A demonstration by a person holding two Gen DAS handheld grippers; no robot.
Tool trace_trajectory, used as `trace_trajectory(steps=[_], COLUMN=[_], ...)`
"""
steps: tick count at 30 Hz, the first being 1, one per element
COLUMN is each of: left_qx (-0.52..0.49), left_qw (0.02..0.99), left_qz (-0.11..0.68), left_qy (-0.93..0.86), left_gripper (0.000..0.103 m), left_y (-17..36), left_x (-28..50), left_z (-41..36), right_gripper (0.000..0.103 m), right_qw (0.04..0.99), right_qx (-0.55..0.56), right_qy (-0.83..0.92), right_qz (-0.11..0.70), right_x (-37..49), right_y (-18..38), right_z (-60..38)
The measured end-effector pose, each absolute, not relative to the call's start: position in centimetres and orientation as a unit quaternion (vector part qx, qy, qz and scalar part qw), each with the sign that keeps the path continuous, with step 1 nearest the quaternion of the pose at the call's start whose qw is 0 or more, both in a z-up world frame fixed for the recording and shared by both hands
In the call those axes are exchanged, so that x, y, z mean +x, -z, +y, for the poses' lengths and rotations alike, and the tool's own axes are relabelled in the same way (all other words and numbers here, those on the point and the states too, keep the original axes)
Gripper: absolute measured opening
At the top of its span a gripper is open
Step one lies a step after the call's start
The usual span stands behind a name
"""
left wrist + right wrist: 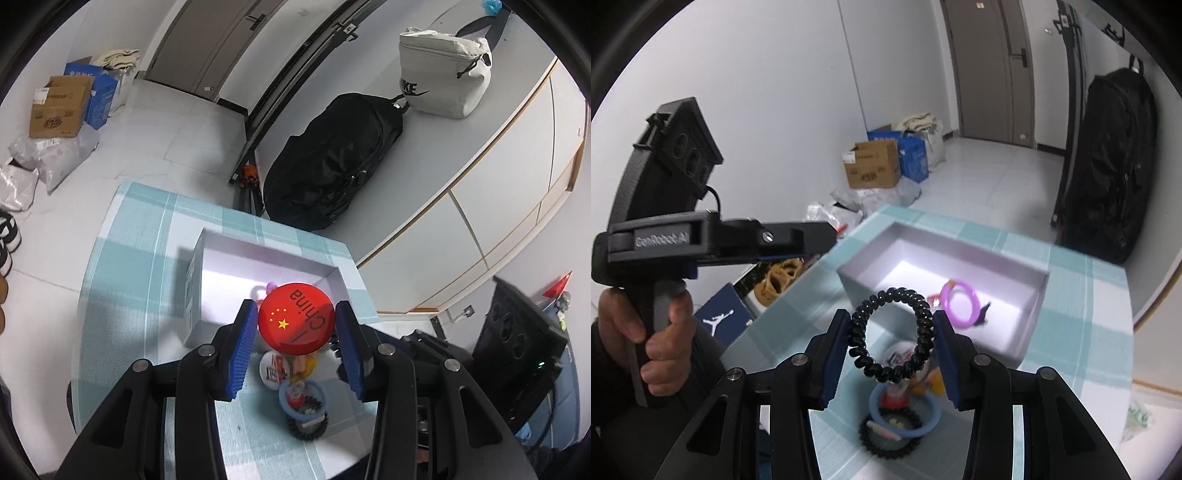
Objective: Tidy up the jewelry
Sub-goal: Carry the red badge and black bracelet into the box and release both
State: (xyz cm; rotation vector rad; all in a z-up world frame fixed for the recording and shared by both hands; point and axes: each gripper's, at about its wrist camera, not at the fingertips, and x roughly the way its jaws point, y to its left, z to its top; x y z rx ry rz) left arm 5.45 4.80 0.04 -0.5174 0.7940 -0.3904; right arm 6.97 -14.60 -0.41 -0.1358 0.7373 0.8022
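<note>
My left gripper (297, 325) is shut on a round red badge (295, 319) with yellow stars and the word China, held above the near edge of the white box (236, 254). My right gripper (891, 334) is shut on a black spiral hair tie (862, 354), held in the air in front of the white box (849, 275). A purple ring (973, 301) and a small dark item lie inside the box. A small pile remains on the checked cloth below both grippers: a white badge (272, 369), a blue ring (905, 430), another black spiral tie (871, 445).
The table has a light blue checked cloth (140, 266). A black backpack (332, 162) and a white Nike bag (443, 81) sit on the counter beyond. Cardboard boxes (873, 168) and plastic bags stand on the floor. The left gripper body (701, 236) and the hand holding it show at left in the right wrist view.
</note>
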Motion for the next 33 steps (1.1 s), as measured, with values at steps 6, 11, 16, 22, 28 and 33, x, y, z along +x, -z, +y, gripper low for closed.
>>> trace_trajectory(steps=[6, 11, 16, 22, 28, 33], left_qx=[-0.219, -0.221, -0.212, -0.18, -0.182, -0.207], left_qw=[0.872, 0.861, 0.853, 0.86, 0.855, 0.838], left_qz=[0.392, 0.416, 0.437, 0.445, 0.455, 0.47], left_qy=[0.193, 0.192, 0.193, 0.172, 0.17, 0.183], left_gripper=[0.037, 0.037, 0.037, 0.038, 0.038, 0.038], left_y=[-0.2, 0.7, 1.6, 2.4, 3.3, 3.9], left_x=[8.1, 10.2, 11.8, 12.8, 13.5, 14.0], left_z=[3.7, 3.2, 2.5, 1.8, 1.7, 1.9], right_gripper=[0.044, 0.044, 0.044, 0.044, 0.044, 0.044], right_qw=[0.852, 0.851, 0.846, 0.839, 0.833, 0.83], right_qx=[-0.051, -0.031, -0.025, -0.027, -0.008, -0.01], right_qy=[-0.395, -0.397, -0.4, -0.404, -0.403, -0.399], right_qz=[0.339, 0.344, 0.352, 0.363, 0.379, 0.389], right_x=[9.5, 12.1, 14.3, 15.7, 16.8, 17.2], right_y=[-0.4, 0.0, 0.7, 1.8, 3.0, 3.7], right_z=[-15.6, -16.6, -16.8, -16.9, -17.4, -17.3])
